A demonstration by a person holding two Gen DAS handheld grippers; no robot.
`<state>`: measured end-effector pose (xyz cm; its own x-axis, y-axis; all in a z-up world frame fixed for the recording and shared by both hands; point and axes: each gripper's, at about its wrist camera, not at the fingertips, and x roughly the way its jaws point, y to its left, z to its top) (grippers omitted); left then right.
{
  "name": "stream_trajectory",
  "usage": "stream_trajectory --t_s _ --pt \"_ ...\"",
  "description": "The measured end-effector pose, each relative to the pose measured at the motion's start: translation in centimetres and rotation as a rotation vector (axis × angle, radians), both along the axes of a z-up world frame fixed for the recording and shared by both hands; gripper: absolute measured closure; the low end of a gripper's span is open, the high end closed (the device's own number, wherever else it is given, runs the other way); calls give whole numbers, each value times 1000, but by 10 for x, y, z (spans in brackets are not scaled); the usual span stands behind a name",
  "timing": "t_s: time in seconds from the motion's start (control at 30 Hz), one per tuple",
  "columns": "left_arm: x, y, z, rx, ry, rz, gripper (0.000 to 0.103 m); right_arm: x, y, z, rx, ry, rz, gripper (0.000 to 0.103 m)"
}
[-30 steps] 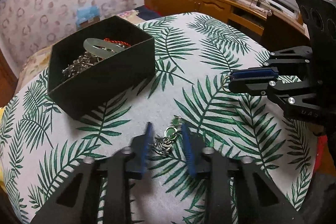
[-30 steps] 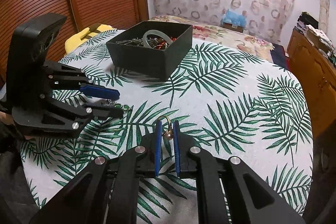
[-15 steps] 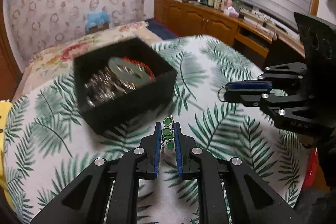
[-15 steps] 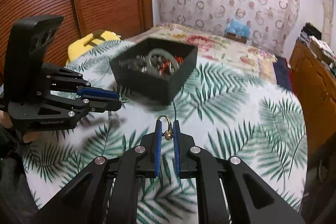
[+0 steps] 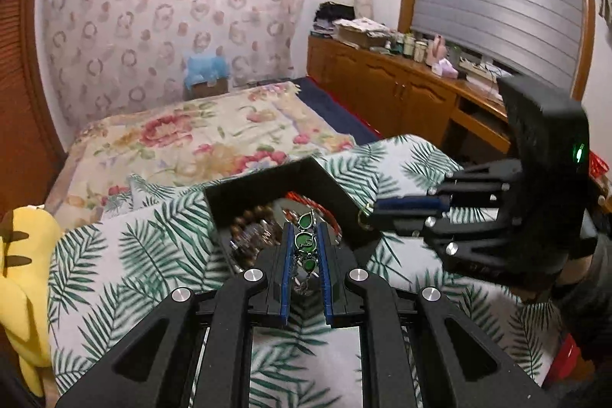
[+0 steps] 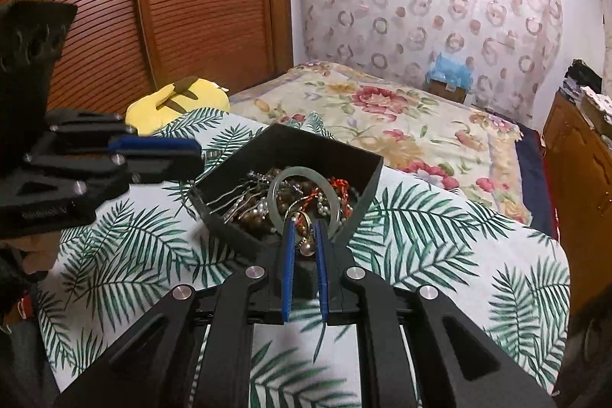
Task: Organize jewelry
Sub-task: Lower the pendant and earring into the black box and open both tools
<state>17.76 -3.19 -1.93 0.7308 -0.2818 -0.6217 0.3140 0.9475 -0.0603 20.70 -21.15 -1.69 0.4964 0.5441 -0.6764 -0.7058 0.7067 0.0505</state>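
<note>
My left gripper (image 5: 304, 236) is shut on a green-stone bracelet (image 5: 305, 243) and holds it over the near rim of the black jewelry box (image 5: 267, 187). My right gripper (image 6: 305, 236) is shut on a gold ring (image 6: 304, 230) with a pearl, held at the near corner of the same box (image 6: 355, 159). The box holds a pale jade bangle (image 6: 302, 178), brown beads, red cord and silver hairpins. Each gripper also shows in the other's view: the right one (image 5: 373, 213) and the left one (image 6: 191, 159).
The box stands on a round table with a palm-leaf cloth (image 6: 440, 236). A yellow plush (image 6: 176, 98) lies at the table's far left edge. Behind are a bed with a floral cover (image 6: 401, 125) and wooden cabinets (image 5: 401, 98).
My left gripper closed on the green bracelet on the cloth and lifted it. Both grippers moved forward to the box with their pieces.
</note>
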Motion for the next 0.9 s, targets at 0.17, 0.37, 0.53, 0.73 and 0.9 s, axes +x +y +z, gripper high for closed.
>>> stream_trajectory --t_s 0.17,0.37,0.53,0.73,0.9 --pt "14 6 0 2 -1 19 92 10 10 -6 -1 9 -1 90" --pt "31 7 -4 -5 11 39 92 16 13 -11 -4 18 -10 90" --pt "37 10 -8 -19 23 61 92 13 9 -9 8 11 -23 89" --pt "37 12 -10 -19 28 90 78 0 -3 -3 29 -2 -49 89" --pt "24 11 -5 -19 12 103 65 -15 -13 5 52 -16 -76 89"
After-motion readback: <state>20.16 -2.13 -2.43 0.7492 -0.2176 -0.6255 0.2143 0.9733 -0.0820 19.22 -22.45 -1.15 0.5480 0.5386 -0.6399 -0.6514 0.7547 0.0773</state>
